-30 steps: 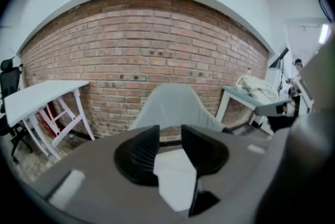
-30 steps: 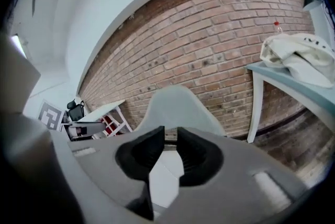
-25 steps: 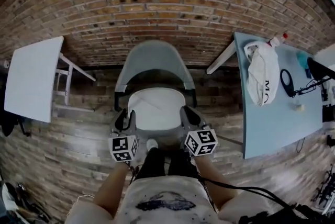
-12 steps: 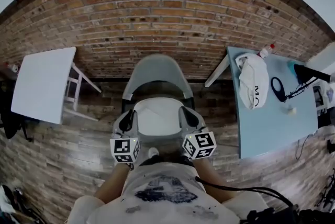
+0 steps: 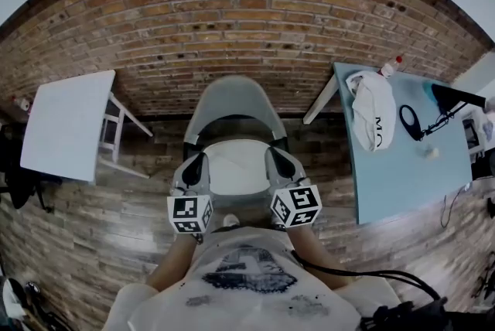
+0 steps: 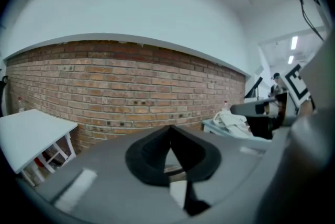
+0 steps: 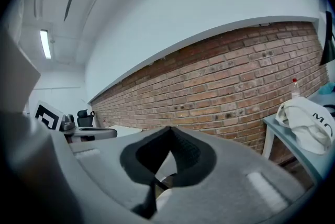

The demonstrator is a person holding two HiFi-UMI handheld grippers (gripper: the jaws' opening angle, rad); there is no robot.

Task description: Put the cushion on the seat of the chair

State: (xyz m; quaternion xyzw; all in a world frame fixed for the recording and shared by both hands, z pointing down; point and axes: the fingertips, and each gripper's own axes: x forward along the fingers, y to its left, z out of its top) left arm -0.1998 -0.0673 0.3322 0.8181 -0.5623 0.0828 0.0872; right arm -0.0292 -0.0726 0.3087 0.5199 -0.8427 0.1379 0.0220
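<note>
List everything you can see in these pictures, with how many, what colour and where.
brick wall: one, red-brown, behind
floor: one, brown wood planks
chair: one, grey, centre
cushion: one, white, on the chair's seat
white table: one, left
blue table: one, pale blue, right
cloth: one, white with black print, on the blue table
bottle: one, red-capped, blue table's far corner
shirt: one, white, printed, bottom
left gripper: one, grey, shut, empty, left of cushion
right gripper: one, grey, shut, empty, right of cushion
</note>
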